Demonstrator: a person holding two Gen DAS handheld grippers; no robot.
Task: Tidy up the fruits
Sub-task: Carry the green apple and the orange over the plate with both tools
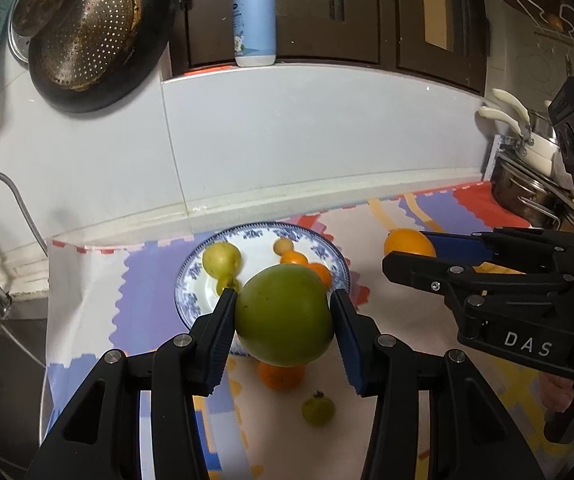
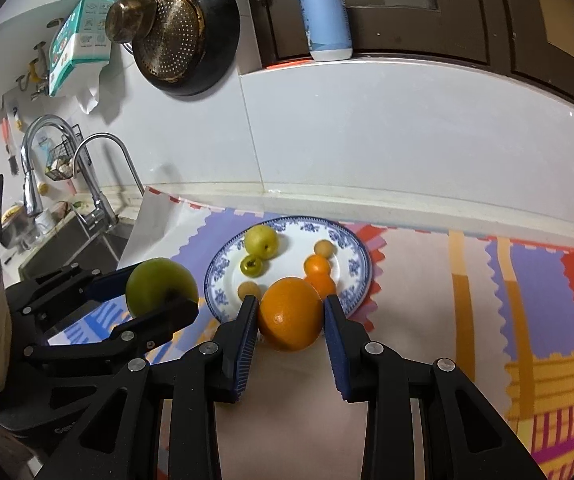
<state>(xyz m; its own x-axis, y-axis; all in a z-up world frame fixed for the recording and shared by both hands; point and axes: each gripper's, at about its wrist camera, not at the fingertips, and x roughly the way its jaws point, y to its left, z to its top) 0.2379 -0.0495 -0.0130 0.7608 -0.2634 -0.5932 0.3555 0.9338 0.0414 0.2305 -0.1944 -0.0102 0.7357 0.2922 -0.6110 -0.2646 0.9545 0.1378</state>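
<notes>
Left wrist view: a big green apple [image 1: 284,314] is gripped between the left gripper [image 1: 283,312] fingers, lifted above the blue-patterned plate [image 1: 191,300] near the table's back edge. Right gripper [image 2: 291,314] fingers clamp an orange [image 2: 290,314], likely both bound for the plate.

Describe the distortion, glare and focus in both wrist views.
Left wrist view: fisheye bends the white tiled backsplash into an arc; the round green fruit is sharp. Right wrist view: same bowing, dark vignette corners, soft sheen on the round orange fruit.
</notes>
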